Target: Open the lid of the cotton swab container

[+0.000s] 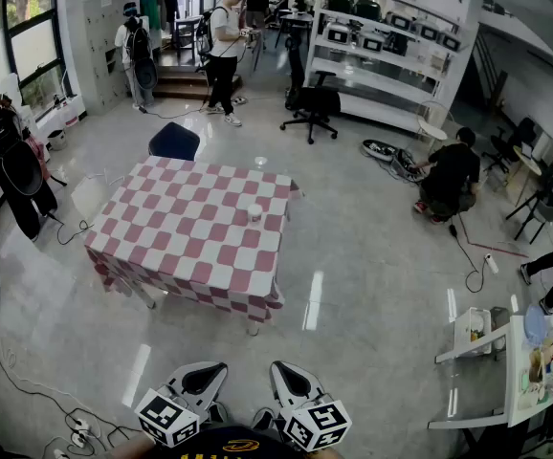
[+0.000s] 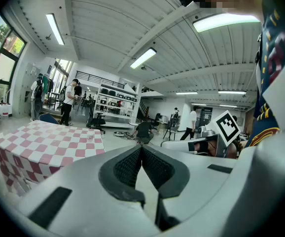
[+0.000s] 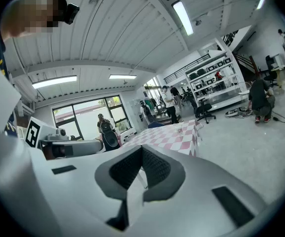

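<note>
Distance: the cotton swab container (image 1: 254, 212) reads as the small white thing on the checked worktop (image 1: 190, 247), right of centre and well apart from both grippers. No part of the lid work looks begun.
Risk, wrong pick: a second small pale thing (image 1: 260, 162) sits at the far edge of the worktop. From here the two look alike, so a hasty approach could end on the wrong one.
Risk, approach: cables (image 1: 28, 390) trail over the floor to the person's left. A step that drifts that way could snag a foot.
Risk, sliding: the container looks light and stands on cloth. Prying at the lid with one gripper alone would likely skate or tip it, so the other gripper should pin the body.
Risk, shut fingers: arriving with both pairs closed would mean a push, not a grasp. They need to part before contact.
Left gripper (image 2: 141, 149): its fingers (image 2: 127, 167) are pressed together with nothing between them. It is held low and close to the body (image 1: 210, 376), angled slightly downward towards the worktop.
Right gripper (image 3: 142, 151): its fingers (image 3: 157, 169) are likewise closed on nothing. It sits just beside the left one (image 1: 291, 379), and the two noses splay slightly apart.
</note>
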`<state>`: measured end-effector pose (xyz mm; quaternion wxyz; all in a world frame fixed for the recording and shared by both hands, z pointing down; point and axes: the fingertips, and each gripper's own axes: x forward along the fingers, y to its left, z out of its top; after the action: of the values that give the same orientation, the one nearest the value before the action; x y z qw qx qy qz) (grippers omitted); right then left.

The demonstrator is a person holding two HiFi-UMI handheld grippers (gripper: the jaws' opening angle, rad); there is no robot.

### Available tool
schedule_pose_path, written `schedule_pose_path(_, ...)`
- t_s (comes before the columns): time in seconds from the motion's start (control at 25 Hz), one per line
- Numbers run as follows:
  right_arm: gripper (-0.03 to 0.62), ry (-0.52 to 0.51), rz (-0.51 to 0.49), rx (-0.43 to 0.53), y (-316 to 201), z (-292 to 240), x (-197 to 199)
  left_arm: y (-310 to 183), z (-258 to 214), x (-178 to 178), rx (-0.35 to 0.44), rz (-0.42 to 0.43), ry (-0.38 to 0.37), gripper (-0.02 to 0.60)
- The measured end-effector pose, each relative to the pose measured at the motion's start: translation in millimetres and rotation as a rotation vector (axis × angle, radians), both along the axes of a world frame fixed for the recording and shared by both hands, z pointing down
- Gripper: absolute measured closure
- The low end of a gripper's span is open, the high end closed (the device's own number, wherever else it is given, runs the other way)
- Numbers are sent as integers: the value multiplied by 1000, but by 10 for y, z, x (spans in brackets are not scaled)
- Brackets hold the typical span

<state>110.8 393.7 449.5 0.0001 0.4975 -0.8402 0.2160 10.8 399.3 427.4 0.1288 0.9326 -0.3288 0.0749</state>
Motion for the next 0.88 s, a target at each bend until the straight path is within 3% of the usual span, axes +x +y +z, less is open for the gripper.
schedule_pose_path(0.4,583,-4,-22,-2,21,28,239,38,21,261,-5,-16,-15,579)
schedule_pose_path(0.64,583,-128,-12,-18,1,53,395,82,62,401,-13,-25,-31,578)
schedule_pose_path(0.88,583,-123,-16,-59,-64,175,385,29,163,366,-59,-54,-25,578)
